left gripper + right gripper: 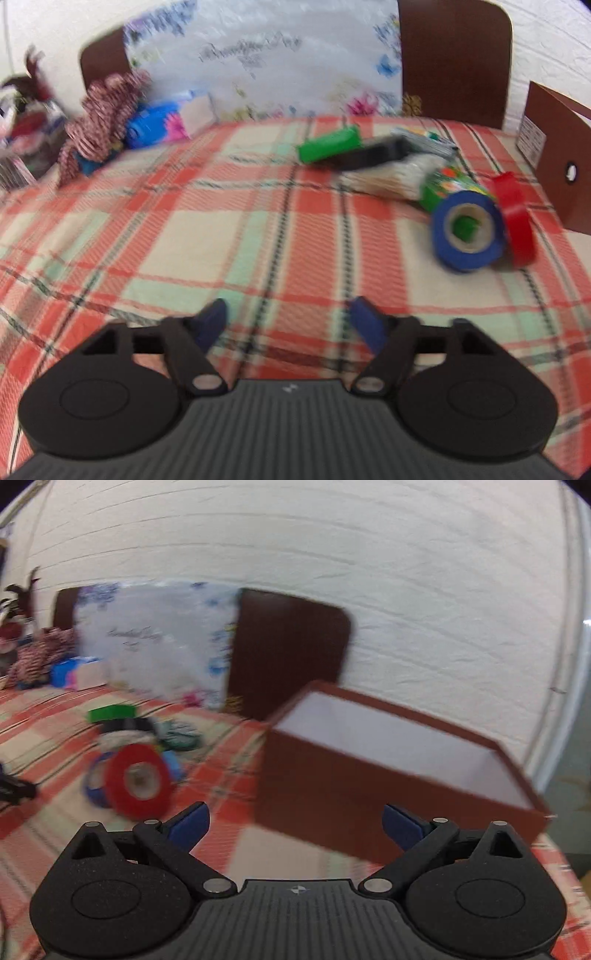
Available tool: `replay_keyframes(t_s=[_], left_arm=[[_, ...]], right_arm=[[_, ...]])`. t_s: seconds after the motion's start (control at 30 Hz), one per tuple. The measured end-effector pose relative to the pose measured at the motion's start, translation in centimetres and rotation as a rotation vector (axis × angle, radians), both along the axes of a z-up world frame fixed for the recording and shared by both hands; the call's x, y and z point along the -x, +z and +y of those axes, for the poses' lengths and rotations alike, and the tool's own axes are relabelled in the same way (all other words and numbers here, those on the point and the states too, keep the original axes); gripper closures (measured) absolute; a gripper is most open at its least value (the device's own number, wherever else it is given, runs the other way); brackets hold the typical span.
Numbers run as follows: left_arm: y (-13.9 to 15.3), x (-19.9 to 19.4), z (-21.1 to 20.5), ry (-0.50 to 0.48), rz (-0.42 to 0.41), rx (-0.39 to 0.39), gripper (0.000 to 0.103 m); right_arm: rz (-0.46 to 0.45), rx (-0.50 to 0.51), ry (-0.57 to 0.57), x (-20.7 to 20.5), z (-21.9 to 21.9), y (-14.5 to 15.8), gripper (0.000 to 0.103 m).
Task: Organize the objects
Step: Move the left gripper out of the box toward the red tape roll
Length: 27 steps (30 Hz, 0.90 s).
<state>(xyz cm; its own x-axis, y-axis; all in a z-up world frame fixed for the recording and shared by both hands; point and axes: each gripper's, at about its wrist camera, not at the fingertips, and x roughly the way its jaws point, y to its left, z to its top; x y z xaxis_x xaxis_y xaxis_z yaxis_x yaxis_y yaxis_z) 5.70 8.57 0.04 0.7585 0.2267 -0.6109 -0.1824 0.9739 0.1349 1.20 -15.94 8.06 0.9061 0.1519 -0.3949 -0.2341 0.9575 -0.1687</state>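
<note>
Both grippers hung over the plaid tablecloth [207, 229], each with jaws spread wide and nothing between them: the left gripper [288, 325] faced bare cloth; the right gripper [295, 825] faced the open brown box [388, 775]. Sorting looked barely begun, since the box showed only white lining. Near its left side lay the clutter: a blue tape roll [467, 229] touching a red tape roll [515, 221], with a green cylinder [328, 143] farther back. Next, probably, a reach toward the tape; blur left the box label [532, 138] unreadable.
</note>
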Motion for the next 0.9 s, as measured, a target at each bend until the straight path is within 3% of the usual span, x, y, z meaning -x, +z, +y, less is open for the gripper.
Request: replay_keyframes(t_s=[0.03, 0.07, 0.2, 0.33, 0.43, 0.47, 0.5, 0.53, 0.6, 0.67, 0.8, 0.9], left_arm=[[-0.7, 0.7, 0.2, -0.015, -0.053, -0.032, 0.013], [-0.8, 1.3, 0.6, -0.039, -0.09, -0.004, 0.016], [-0.6, 1.0, 1.9, -0.065, -0.093, 0.092, 0.016], [-0.8, 0.7, 2.3, -0.068, -0.096, 0.135, 0.015], [-0.9, 0.5, 2.1, -0.075, -0.09, 0.132, 0.013], [-1.0, 0.5, 2.2, -0.077, -0.09, 0.135, 0.012], [-1.0, 0.5, 2.3, -0.078, -0.091, 0.139, 0.012], [-1.1, 0.5, 2.3, -0.078, -0.093, 0.143, 0.012], [-1.1, 0.6, 2.3, -0.077, -0.094, 0.146, 0.012], [-1.1, 0.6, 2.3, -0.077, -0.095, 0.145, 0.012], [-1.1, 0.7, 2.3, -0.076, -0.095, 0.143, 0.012], [-1.0, 0.6, 2.2, -0.077, -0.093, 0.139, 0.012]], right_arm=[[0.041, -0.013, 0.059, -0.5, 1.4, -0.5, 0.012], [0.082, -0.03, 0.121, -1.4, 2.2, -0.9, 0.013], [0.188, -0.179, 0.241, -6.1, 5.0, -1.2, 0.009], [0.296, -0.371, 0.237, -11.1, 4.7, -2.1, 0.003], [0.45, -0.54, 0.219, -14.7, 3.8, -4.3, 0.001], [0.471, -0.589, 0.216, -15.2, 3.5, -4.8, 0.003], [0.466, -0.612, 0.219, -15.2, 3.3, -4.8, 0.022], [0.473, -0.602, 0.211, -15.3, 3.3, -4.7, 0.027], [0.467, -0.587, 0.224, -14.6, 3.3, -4.0, 0.028], [0.412, -0.503, 0.245, -12.7, 3.4, -2.3, 0.028], [0.268, -0.201, 0.238, -6.8, 2.7, 0.1, 0.028], [0.2, 0.076, 0.207, -1.9, 2.4, -0.3, 0.028]])
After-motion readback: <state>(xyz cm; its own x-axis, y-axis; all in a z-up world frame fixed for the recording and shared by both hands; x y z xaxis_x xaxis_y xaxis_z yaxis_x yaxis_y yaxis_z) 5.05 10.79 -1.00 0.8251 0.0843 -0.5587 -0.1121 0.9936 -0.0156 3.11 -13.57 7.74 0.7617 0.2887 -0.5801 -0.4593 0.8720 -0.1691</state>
